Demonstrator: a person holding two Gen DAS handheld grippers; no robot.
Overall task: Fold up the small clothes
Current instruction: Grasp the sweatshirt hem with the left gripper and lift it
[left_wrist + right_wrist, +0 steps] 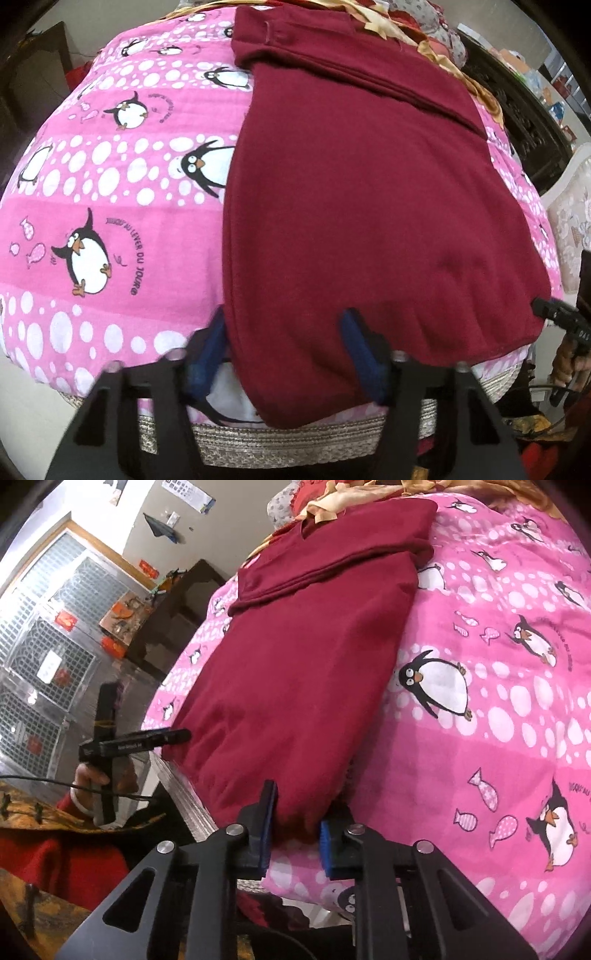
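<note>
A dark red garment [351, 192] lies partly folded on a pink penguin-print cloth [110, 177]; it also shows in the right wrist view [295, 672]. My left gripper [284, 343] is open, its blue-padded fingers standing either side of the garment's near left hem corner. My right gripper [297, 823] is open around the near hem corner in its own view, cloth lying between the pads. The other gripper [147, 740] shows at the garment's far hem corner in the right wrist view, and as a black tip [554, 314] in the left wrist view.
The pink cloth [480, 738] covers a raised surface with a woven silver trim [258, 439] along the near edge. Yellow and red fabrics [424, 33] pile at the far end. Dark furniture [173, 620] and metal grilles [44, 635] stand beyond the edge.
</note>
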